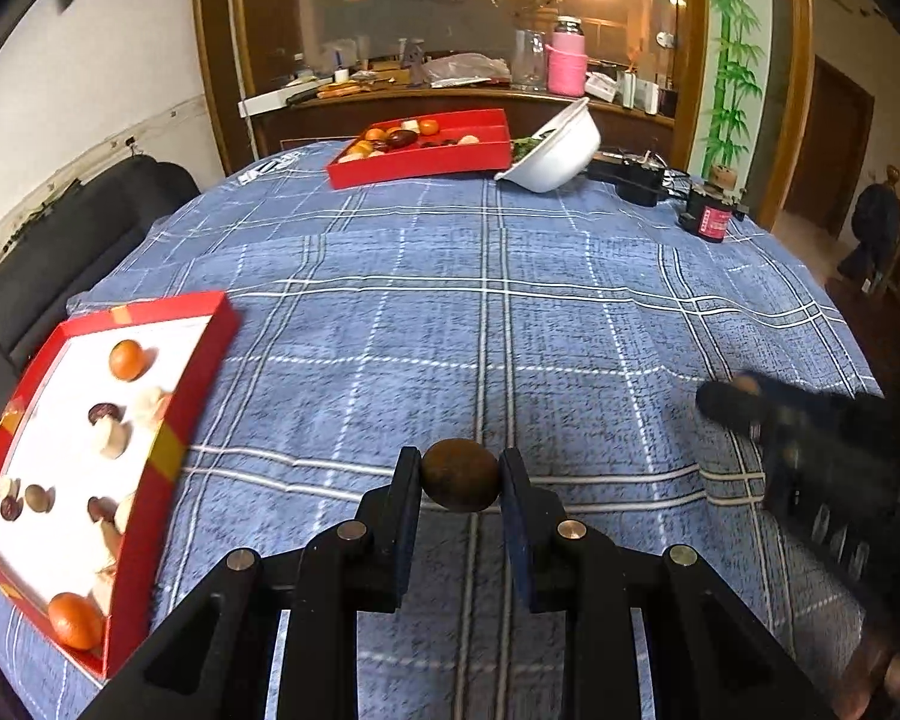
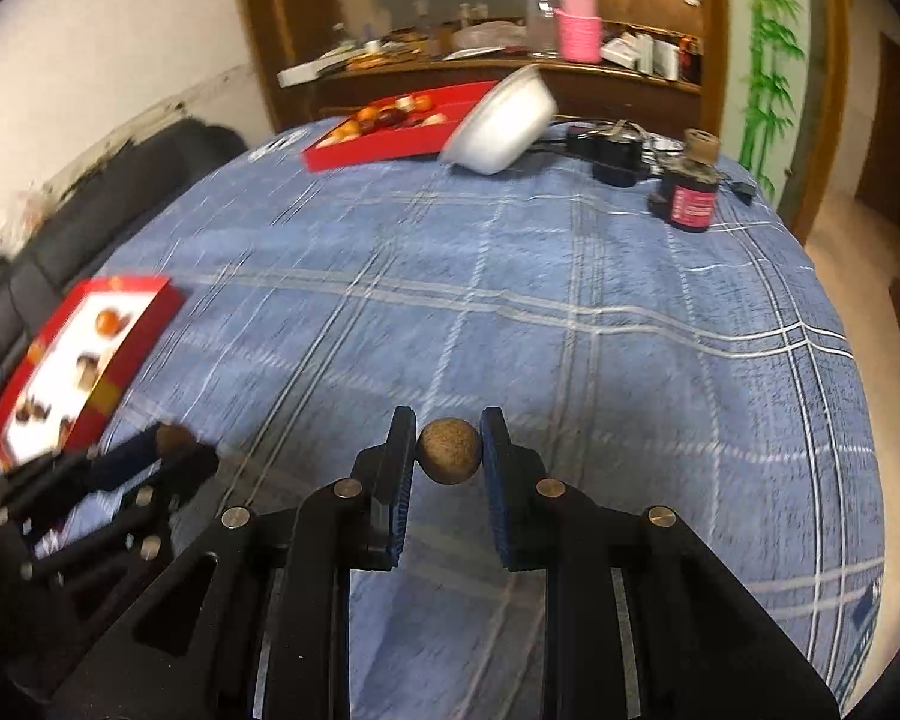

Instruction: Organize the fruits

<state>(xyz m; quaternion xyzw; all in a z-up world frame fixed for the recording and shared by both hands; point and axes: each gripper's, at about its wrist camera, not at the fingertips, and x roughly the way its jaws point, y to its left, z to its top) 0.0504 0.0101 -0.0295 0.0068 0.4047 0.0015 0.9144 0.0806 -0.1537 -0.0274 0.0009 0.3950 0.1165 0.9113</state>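
Blue plaid cloth covers the bench below both my grippers, left jaws pinching a brown fruit, right a tan one, presumably bound for the tray to their left.

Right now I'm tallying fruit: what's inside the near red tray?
The near tray holds two oranges, dark-brown and pale pieces. Its near wall hides some.
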